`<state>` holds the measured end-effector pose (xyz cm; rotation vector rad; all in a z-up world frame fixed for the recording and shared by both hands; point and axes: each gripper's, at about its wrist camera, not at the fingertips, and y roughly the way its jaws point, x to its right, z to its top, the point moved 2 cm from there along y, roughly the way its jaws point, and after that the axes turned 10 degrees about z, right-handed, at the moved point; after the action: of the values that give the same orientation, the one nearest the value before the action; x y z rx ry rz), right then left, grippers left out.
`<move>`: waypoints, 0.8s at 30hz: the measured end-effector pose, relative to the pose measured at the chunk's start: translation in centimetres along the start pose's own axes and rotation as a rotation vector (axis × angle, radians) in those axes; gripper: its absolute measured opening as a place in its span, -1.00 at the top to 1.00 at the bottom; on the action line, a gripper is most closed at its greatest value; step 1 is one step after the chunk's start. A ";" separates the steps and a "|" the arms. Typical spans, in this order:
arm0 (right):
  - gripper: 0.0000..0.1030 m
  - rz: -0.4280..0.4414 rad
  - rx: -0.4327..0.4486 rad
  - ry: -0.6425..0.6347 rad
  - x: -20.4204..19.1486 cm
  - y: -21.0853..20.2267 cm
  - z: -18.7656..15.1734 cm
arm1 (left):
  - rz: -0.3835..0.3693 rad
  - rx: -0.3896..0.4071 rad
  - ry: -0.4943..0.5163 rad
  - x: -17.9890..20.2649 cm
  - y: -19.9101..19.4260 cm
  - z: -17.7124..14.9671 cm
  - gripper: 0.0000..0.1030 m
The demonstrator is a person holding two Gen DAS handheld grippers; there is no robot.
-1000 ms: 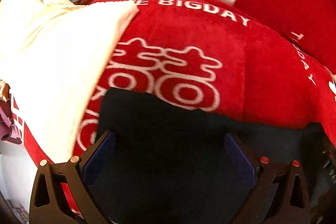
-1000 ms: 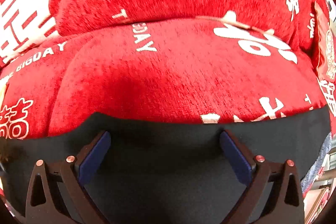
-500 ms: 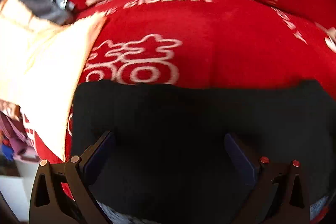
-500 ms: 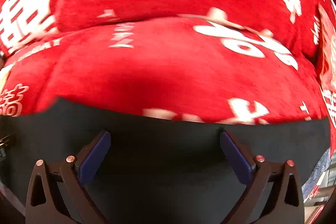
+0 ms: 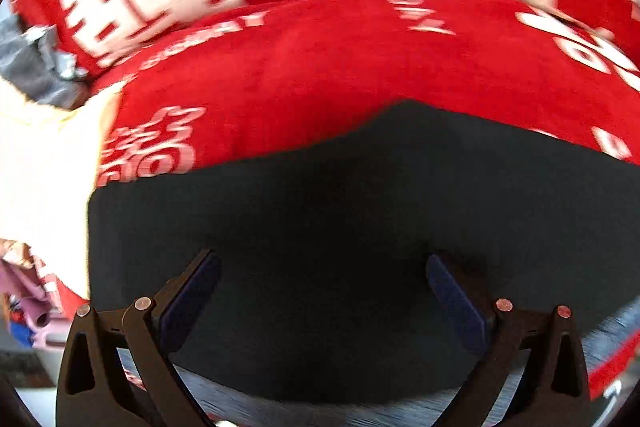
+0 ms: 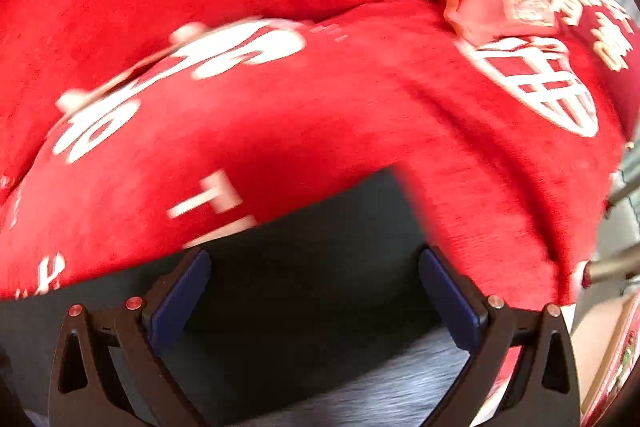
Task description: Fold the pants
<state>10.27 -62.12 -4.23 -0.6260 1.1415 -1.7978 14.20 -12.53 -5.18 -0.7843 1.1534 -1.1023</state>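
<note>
Claw positions are shown from both wrist views. Left claw is held with its jaws spread wide and released, nothing between the blue pads; right claw is likewise spread and released, gripping nothing. Black pants are seen laid out beneath both claws on a red blanket printed with white characters and lettering; the same dark cloth fills the lower part of the right view, its upper edge lying against the red blanket. A cream-coloured cloth is seen at the left edge, beside the pants, and a grey garment lies further back. Both views are blurred by motion, so seams and waistband cannot be made out.

Step in hand, as judged: positioning over the spread garment before a grasp, with no fold yet under way. For the next move, each claw would need to be lowered onto an edge of the pants and clenched on the top layer only, so that the blanket is not pinched along with it.
</note>
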 end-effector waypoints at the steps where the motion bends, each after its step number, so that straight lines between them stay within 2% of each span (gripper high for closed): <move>1: -1.00 0.021 0.017 -0.002 -0.3 -0.8 -0.5 | -0.030 -0.007 0.006 0.9 -0.4 -0.3 -1.00; 3: -1.00 0.167 0.027 -0.045 -1.8 -2.4 -2.3 | -0.109 -0.026 0.036 3.0 -1.3 -1.5 -1.00; 4: -1.00 0.238 0.011 -0.100 -3.6 -3.3 -4.0 | -0.128 -0.032 0.060 4.1 -1.7 -2.3 -1.00; 6: -1.00 0.321 -0.002 -0.248 -7.0 -4.7 -7.6 | -0.143 -0.038 0.106 5.9 -2.5 -3.9 -1.00; 8: -1.00 0.337 0.019 -0.419 -10.8 -5.9 -11.6 | -0.132 -0.006 0.132 7.1 -3.3 -5.0 -1.00; 10: -1.00 0.346 0.007 -0.480 -12.5 -5.8 -13.7 | -0.124 0.018 0.137 7.4 -3.8 -5.4 -1.00; 12: -1.00 0.333 0.022 -0.505 -12.2 -5.1 -14.5 | -0.147 -0.005 0.110 6.5 -3.5 -5.5 -1.00; 14: -1.00 0.342 0.031 -0.470 -10.7 -4.9 -14.2 | -0.136 -0.022 0.068 4.9 -2.7 -5.3 -1.00; 17: -1.00 0.318 0.028 -0.308 -5.8 -4.5 -12.9 | -0.159 -0.056 0.010 2.9 -1.6 -5.5 -1.00; 18: -1.00 0.286 0.022 -0.244 -3.9 -4.2 -12.4 | -0.162 -0.063 -0.003 2.7 -1.4 -5.8 -1.00; 20: -1.00 0.333 -0.024 -0.061 0.4 -3.4 -11.8 | -0.150 -0.066 -0.003 2.4 -1.3 -6.0 -1.00; 21: -1.00 0.327 -0.028 0.031 2.3 -3.3 -11.9 | -0.135 -0.067 -0.005 2.5 -1.5 -6.1 -1.00; 22: -1.00 0.280 -0.023 0.098 4.3 -3.5 -12.2 | -0.129 -0.065 -0.009 2.8 -2.0 -6.2 -1.00; 24: -1.00 0.282 0.001 0.121 6.2 -4.2 -13.1 | -0.170 -0.071 0.011 3.5 -2.0 -6.1 -1.00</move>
<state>-4.59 -61.01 -6.64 -0.3389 1.2430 -1.6102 7.92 -16.10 -6.01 -0.9458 1.1564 -1.2126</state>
